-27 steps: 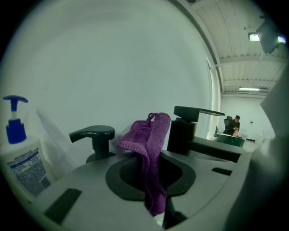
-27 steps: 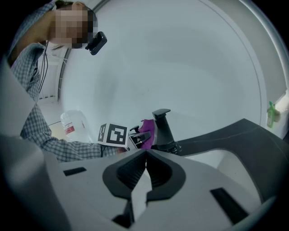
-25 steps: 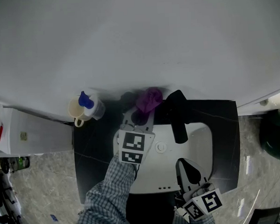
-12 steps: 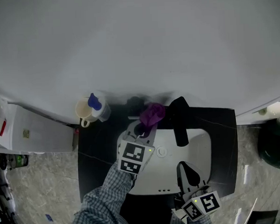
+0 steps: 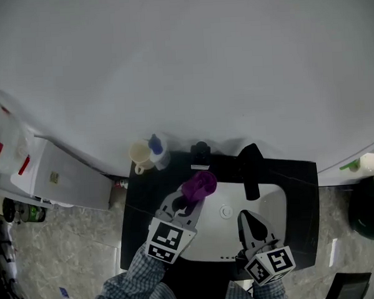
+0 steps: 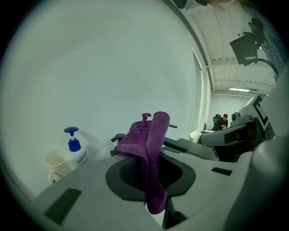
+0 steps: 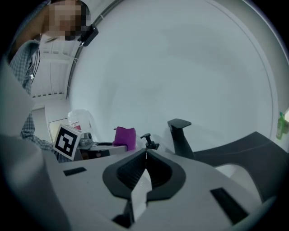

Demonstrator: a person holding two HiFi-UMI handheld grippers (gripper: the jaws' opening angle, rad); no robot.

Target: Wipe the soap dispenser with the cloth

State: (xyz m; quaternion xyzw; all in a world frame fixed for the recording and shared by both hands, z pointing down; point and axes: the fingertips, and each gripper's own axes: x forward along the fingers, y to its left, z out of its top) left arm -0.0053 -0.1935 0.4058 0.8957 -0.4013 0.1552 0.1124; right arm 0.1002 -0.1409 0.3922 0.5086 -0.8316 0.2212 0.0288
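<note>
Cloth (image 5: 199, 186) pinched in your left jaws, apart from the dispenser.
Your right gripper (image 5: 247, 216) hung over the sink (image 5: 272, 200), jaws pressed together on nothing. Your left gripper (image 5: 187, 201) clamped the purple cloth just in front of the black soap dispenser (image 5: 200, 153), which stood beside the faucet (image 5: 249, 170).

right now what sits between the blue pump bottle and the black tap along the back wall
A small black pump dispenser stands between the blue pump bottle and the tap, clearest in the head view.
</note>
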